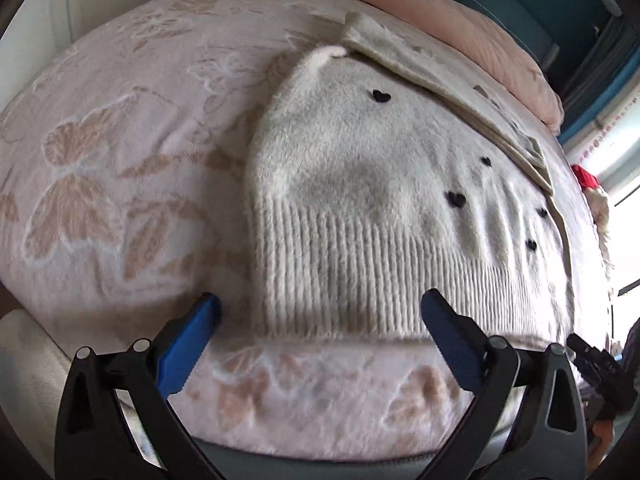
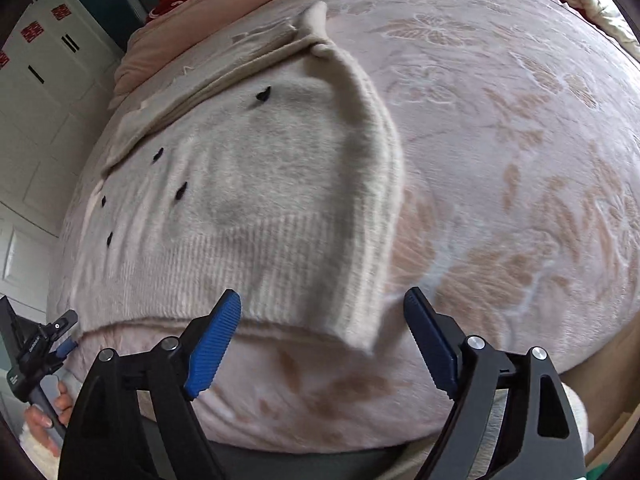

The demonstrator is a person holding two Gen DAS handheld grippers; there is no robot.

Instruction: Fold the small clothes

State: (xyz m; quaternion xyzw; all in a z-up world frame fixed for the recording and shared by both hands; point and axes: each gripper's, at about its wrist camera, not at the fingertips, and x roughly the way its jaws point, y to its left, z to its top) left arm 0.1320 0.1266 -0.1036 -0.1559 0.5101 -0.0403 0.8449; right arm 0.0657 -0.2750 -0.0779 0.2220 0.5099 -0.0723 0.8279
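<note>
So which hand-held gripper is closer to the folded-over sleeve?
Right. The right hand-held gripper straddles the sleeve cuff; the left hand-held gripper is at the sweater hem's other corner.

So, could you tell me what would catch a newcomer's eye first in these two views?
The fluffy cream sweater dotted with small black hearts lies spread in the middle of the pink floral blanket, ribbed hem nearest the cameras. In the right wrist view one sleeve is folded over the body. Both the left gripper and the right gripper hang open just short of the hem, holding nothing.
</note>
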